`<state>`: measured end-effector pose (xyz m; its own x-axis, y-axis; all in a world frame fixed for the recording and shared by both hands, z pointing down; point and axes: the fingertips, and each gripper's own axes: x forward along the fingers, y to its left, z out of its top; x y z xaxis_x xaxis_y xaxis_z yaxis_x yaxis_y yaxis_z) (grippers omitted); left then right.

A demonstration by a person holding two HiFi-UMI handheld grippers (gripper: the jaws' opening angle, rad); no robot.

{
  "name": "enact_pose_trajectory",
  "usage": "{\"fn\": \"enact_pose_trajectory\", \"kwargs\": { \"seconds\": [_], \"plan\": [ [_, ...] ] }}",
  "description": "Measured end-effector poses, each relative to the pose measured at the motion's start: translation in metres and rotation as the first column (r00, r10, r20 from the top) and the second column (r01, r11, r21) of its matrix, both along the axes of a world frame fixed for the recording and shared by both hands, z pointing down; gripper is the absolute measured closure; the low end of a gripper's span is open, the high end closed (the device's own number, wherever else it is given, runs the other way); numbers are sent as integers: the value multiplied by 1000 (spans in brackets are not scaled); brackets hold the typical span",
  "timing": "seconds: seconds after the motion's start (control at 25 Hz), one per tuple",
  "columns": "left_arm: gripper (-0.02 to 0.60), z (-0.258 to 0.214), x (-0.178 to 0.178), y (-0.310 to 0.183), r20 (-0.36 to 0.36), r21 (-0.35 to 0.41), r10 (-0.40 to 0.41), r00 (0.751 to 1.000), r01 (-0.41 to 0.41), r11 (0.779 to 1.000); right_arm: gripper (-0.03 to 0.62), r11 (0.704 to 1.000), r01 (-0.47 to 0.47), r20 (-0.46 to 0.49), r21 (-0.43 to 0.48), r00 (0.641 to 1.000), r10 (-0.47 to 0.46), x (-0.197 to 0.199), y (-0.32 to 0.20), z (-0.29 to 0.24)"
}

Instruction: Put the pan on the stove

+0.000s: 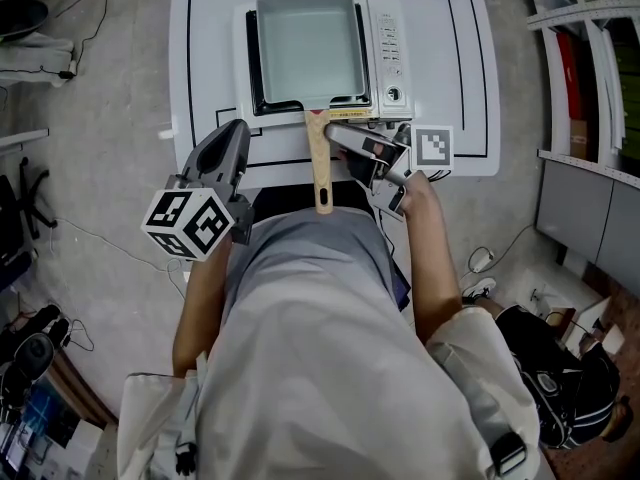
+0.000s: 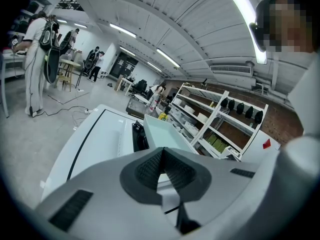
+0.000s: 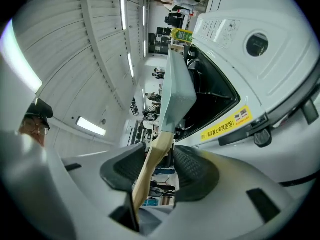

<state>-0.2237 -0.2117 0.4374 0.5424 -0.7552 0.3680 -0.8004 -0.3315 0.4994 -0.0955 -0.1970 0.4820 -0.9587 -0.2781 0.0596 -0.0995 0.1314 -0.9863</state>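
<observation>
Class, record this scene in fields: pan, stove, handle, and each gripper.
pan: pale, square, sitting on the stove
stove: portable, on the white table
handle: wooden, pointing towards the person
left gripper: jaws together, holding nothing
right gripper: jaws apart around the handle, with a gap at one pad

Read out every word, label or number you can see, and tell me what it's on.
Yellow sticker on the stove's front: a row of black characters, too blurred to quote.
Control panel beside the knob: print and small diagrams, too small to read.
Marker cubes: square patterns only, no words.
</observation>
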Motion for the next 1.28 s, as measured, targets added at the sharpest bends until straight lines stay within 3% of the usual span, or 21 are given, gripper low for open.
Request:
{"fn": "enact_pose_trajectory", "kwargs": {
  "seconds": [0.56, 0.8, 1.04, 1.28],
  "plan": [
    [574, -8, 1, 8, 18, 18, 10, 1000, -10, 1000, 421, 991, -99, -186, 95, 976, 115, 29, 3, -7],
    [574, -18, 4, 15, 12, 40, 16, 1000, -17, 999, 453, 972, -142, -349, 189, 915, 202, 50, 6, -11],
    [574, -20, 9, 21, 15, 46, 34, 999, -34, 998, 487, 940, -174, -419, 293, 861, 290, 67, 9, -28],
    [574, -23, 13, 24, 22, 51, 46, 999, -47, 998, 507, 918, -187, -438, 351, 833, 337, 72, 16, -41]
  ]
}}
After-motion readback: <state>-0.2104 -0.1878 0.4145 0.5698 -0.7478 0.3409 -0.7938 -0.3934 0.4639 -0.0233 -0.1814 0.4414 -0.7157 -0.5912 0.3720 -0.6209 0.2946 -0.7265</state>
